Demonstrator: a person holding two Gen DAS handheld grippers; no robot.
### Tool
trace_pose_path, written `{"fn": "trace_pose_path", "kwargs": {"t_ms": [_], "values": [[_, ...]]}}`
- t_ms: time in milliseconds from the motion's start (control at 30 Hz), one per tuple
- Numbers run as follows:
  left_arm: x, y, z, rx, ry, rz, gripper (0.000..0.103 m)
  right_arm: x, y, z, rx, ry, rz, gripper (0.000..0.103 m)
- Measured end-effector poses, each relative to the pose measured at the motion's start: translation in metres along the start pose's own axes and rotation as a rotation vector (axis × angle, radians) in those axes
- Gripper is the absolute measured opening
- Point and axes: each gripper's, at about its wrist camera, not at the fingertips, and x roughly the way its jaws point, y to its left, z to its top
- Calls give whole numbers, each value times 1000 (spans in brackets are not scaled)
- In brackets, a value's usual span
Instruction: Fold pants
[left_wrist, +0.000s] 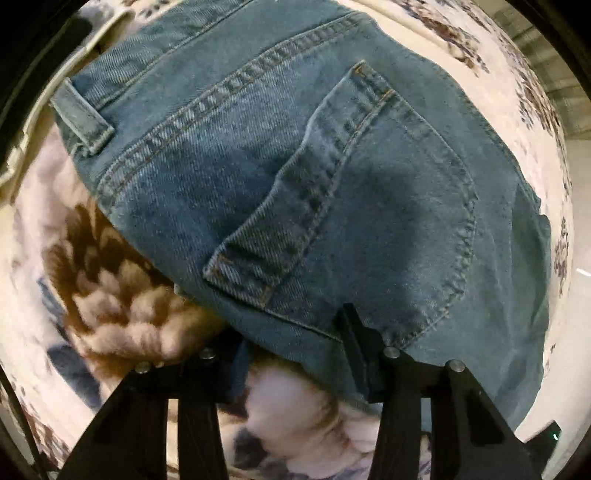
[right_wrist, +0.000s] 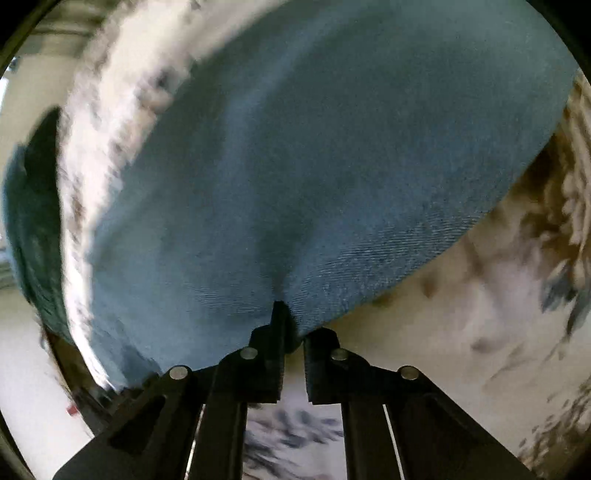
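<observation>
The blue denim pants (left_wrist: 295, 177) lie on a flower-printed bedspread (left_wrist: 110, 288). The left wrist view shows their seat side with a back pocket (left_wrist: 369, 221) and a belt loop (left_wrist: 83, 118). My left gripper (left_wrist: 295, 350) stands wide open at the near edge of the denim; its right finger (left_wrist: 360, 339) rests on the cloth below the pocket, its left finger sits over the bedspread. In the right wrist view plain denim (right_wrist: 314, 147) fills the frame. My right gripper (right_wrist: 291, 332) is shut on the near edge of the pants, the cloth bunched between its fingers.
The bedspread (right_wrist: 480, 295) spreads around the pants on all sides. A dark green cloth (right_wrist: 33, 221) shows at the left edge of the right wrist view. A pale floor (right_wrist: 22, 369) lies beyond the bed's edge at lower left.
</observation>
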Motion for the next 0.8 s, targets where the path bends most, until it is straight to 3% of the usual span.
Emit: {"fn": "trace_pose_path", "kwargs": {"t_ms": [133, 167, 233, 300, 333, 433, 500, 600, 667, 700, 733, 767, 800], "values": [[-41, -33, -4, 116, -19, 38, 43, -8, 2, 11, -84, 152, 10, 16], [-56, -43, -6, 148, -54, 49, 49, -21, 7, 12, -125, 156, 16, 19], [-78, -63, -3, 200, -130, 43, 60, -49, 26, 13, -207, 136, 9, 40], [-86, -86, 11, 259, -185, 22, 77, -73, 56, 17, -296, 89, 47, 89], [-85, -96, 24, 277, -186, 5, 77, -80, 76, 22, -351, 65, 85, 92], [-72, -115, 63, 270, -163, -19, 77, -61, 155, 52, -503, 115, 169, 92], [-64, -119, 88, 220, -130, -58, 77, -24, 205, 75, -559, 229, 221, 92], [-54, -107, 104, 96, -47, -136, 77, 37, 268, 95, -631, 347, 156, 92], [-48, -105, 115, 49, -19, -146, 77, 70, 292, 99, -671, 419, 104, 92], [-47, -103, 117, 39, -8, -145, 77, 84, 296, 102, -677, 452, 72, 87], [-44, -100, 118, 19, 11, -144, 77, 97, 300, 102, -679, 478, 50, 81], [-39, -96, 120, -15, 43, -172, 77, 102, 302, 100, -684, 486, 37, 53], [-35, -93, 122, -48, 70, -193, 77, 105, 303, 99, -677, 489, 32, 18]]}}
